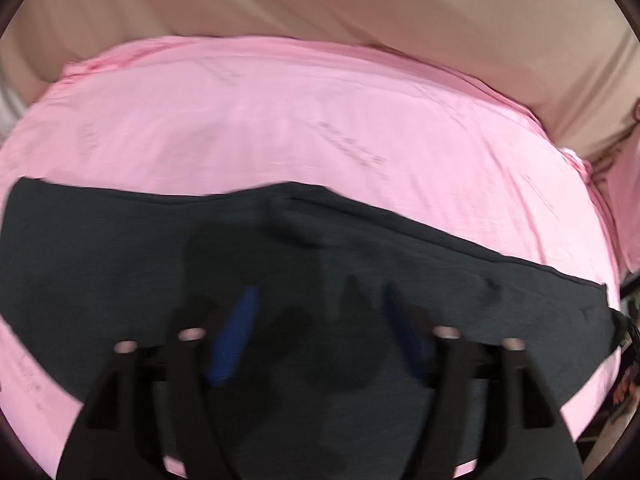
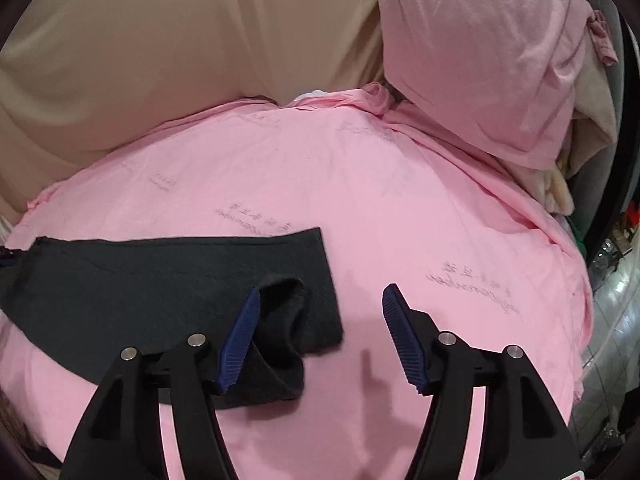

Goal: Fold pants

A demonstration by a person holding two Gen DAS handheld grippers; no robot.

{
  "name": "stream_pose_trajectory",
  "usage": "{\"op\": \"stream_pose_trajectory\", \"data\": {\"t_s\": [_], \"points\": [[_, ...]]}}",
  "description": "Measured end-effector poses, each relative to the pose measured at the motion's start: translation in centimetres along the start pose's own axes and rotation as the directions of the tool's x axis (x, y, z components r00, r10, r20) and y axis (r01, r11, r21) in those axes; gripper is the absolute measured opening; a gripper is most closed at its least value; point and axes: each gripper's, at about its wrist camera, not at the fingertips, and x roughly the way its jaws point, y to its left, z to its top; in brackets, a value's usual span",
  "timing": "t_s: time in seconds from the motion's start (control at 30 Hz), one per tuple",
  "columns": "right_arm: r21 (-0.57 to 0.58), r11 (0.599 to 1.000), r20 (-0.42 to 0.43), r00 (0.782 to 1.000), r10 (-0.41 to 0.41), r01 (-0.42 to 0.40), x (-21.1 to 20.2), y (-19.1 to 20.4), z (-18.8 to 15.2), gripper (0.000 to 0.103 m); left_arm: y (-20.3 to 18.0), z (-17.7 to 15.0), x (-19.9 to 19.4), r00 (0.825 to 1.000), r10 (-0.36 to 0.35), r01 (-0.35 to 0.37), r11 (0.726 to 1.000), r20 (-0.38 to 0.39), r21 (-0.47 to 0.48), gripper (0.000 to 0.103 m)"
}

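The dark pants [image 2: 160, 280] lay flat on a pink sheet [image 2: 360, 200], stretched left to right along its near part. In the right wrist view their far edge ran almost straight, and their right end stopped short of the sheet's middle, with one cuff [image 2: 280, 320] curled up and back on itself. To the right of that end the sheet lay bare, wide and smooth out to its right edge. A pink pillow [image 2: 480, 60] sat at the far right, and tan fabric [image 2: 160, 60] rose behind the sheet's far edge.

The right gripper [image 2: 320, 336] stood with jaws apart, gripping nothing; its left pad [image 2: 240, 340] sat just beside the curled cuff.

The left wrist view was blurred. The left gripper [image 1: 320, 336] hung over the pants [image 1: 120, 260] with jaws apart and nothing pinched between them. Beyond the pants' far edge there, the sheet [image 1: 280, 120] ran bare to the tan fabric [image 1: 360, 0].
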Motion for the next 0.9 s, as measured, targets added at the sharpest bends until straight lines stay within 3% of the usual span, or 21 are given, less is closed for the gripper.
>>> {"op": "stream_pose_trajectory", "data": {"t_s": [0.1,0.2,0.33,0.5,0.67,0.7,0.83,0.9], "points": [[0.039,0.999,-0.051,0.999,-0.002,0.004,1.8,0.0,0.4,0.067,-2.0,0.5,2.2,0.996,-0.054,0.055,0.998,-0.072,0.01,0.072],[0.078,0.997,-0.065,0.998,0.008,-0.003,2.9,-0.1,0.1,0.067,-2.4,1.5,4.7,0.983,-0.109,0.101,0.993,-0.144,-0.064,0.072],[0.083,0.997,-0.063,0.998,-0.001,0.006,2.7,-0.1,-0.3,0.067,-0.7,3.0,5.7,0.981,-0.137,0.112,0.978,-0.135,-0.177,0.072],[0.104,0.995,-0.018,1.0,0.008,-0.006,1.2,-0.9,-0.3,0.067,2.6,4.5,4.2,0.991,-0.112,0.089,0.961,-0.074,-0.262,0.072],[0.102,0.995,-0.044,0.999,0.014,-0.01,2.6,-0.4,-0.2,0.067,2.4,5.1,6.9,0.977,-0.1,0.051,0.967,-0.187,-0.249,0.072],[0.099,0.995,-0.051,0.999,0.018,-0.013,3.1,-0.2,-0.2,0.067,2.3,5.4,7.0,0.982,-0.071,0.026,0.97,-0.176,-0.242,0.069],[0.078,0.997,-0.081,0.997,0.016,-0.01,4.5,0.5,-0.3,0.067,2.6,6.2,7.6,0.98,0.082,-0.125,0.963,-0.18,-0.238,0.007],[0.076,0.997,-0.084,0.996,0.03,-0.024,4.8,0.7,-0.3,0.065,3.5,6.6,7.5,0.982,0.056,-0.104,0.958,-0.18,-0.268,0.004]]}}
